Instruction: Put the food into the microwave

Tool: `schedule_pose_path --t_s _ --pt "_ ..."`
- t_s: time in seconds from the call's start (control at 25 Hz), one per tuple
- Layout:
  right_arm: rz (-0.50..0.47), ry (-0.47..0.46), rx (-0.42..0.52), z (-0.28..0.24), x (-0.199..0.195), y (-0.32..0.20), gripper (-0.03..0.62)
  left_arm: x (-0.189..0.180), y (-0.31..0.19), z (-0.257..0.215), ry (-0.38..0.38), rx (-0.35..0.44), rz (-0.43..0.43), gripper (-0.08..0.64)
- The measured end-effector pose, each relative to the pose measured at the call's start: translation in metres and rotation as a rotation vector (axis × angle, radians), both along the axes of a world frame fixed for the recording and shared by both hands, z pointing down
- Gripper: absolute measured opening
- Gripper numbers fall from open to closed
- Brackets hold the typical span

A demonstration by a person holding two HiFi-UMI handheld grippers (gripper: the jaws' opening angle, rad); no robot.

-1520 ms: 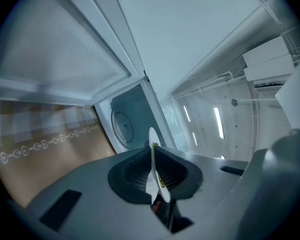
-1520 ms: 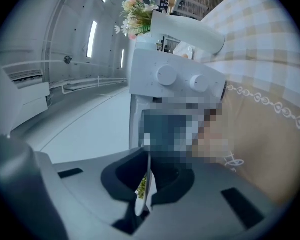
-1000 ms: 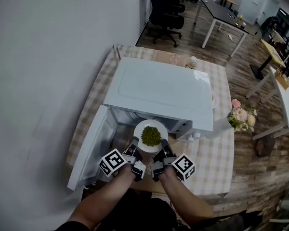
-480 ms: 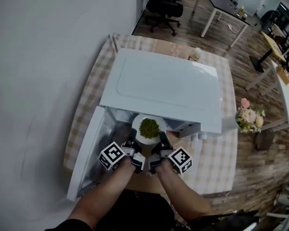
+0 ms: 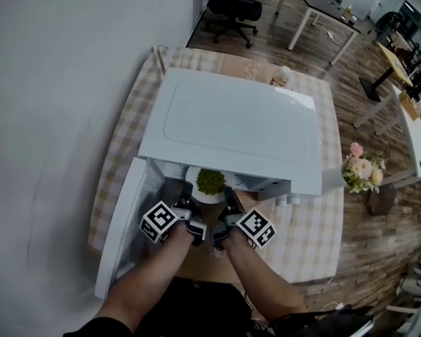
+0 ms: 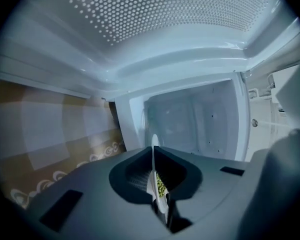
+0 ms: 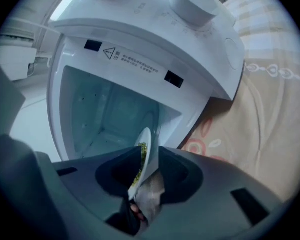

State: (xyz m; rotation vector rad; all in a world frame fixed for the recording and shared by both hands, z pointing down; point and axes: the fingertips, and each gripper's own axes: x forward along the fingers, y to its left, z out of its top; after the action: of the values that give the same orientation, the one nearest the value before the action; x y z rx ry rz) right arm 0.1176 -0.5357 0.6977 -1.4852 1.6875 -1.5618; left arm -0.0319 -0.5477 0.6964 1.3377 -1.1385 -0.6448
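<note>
A white plate [image 5: 204, 192] heaped with green peas [image 5: 210, 181] is held level at the mouth of the white microwave [image 5: 231, 128], half under its top. My left gripper [image 5: 183, 207] is shut on the plate's left rim and my right gripper [image 5: 226, 207] is shut on its right rim. In the left gripper view the plate [image 6: 155, 184] shows edge-on between the jaws, with the empty cavity [image 6: 190, 124] ahead. The right gripper view shows the plate [image 7: 144, 159] edge-on before the open cavity [image 7: 105, 109].
The microwave door [image 5: 123, 227] hangs open to the left, beside my left gripper. The microwave stands on a checked tablecloth [image 5: 310, 223]. A small white cup [image 5: 283, 75] sits behind it. Flowers [image 5: 361, 168] stand at the table's right edge. A white wall runs along the left.
Both grippers have carried the plate forward, from in front of the opening to partly inside the microwave cavity. Their hold on the rim is unchanged.
</note>
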Motion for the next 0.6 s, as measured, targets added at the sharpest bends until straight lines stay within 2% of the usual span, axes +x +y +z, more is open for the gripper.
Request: schedule_pose_path --t_s 0.08,0.2,0.36,0.48,0.6 --pt "-0.021 0.026 -0.008 0.001 -0.001 0.003 0.14 -0.001 -0.006 -0.001 -0.005 0.0 -0.001 0.02" --pt "-0.024 -0.006 -0.009 -0.001 0.003 0.015 0.138 0.003 -0.008 -0.001 -0.011 -0.005 0.008 0.02" --pt "-0.056 -0.086 0.007 -0.005 -0.004 0.024 0.069 0.006 -0.008 0.0 -0.004 -0.004 0.004 0.021" --pt "-0.092 -0.101 0.007 -0.004 -0.014 0.024 0.066 0.007 -0.01 0.002 -0.009 -0.003 0.009 0.021" --pt "-0.082 -0.112 -0.002 -0.004 -0.015 0.021 0.037 0.008 -0.012 0.002 -0.01 0.008 0.031 0.021"
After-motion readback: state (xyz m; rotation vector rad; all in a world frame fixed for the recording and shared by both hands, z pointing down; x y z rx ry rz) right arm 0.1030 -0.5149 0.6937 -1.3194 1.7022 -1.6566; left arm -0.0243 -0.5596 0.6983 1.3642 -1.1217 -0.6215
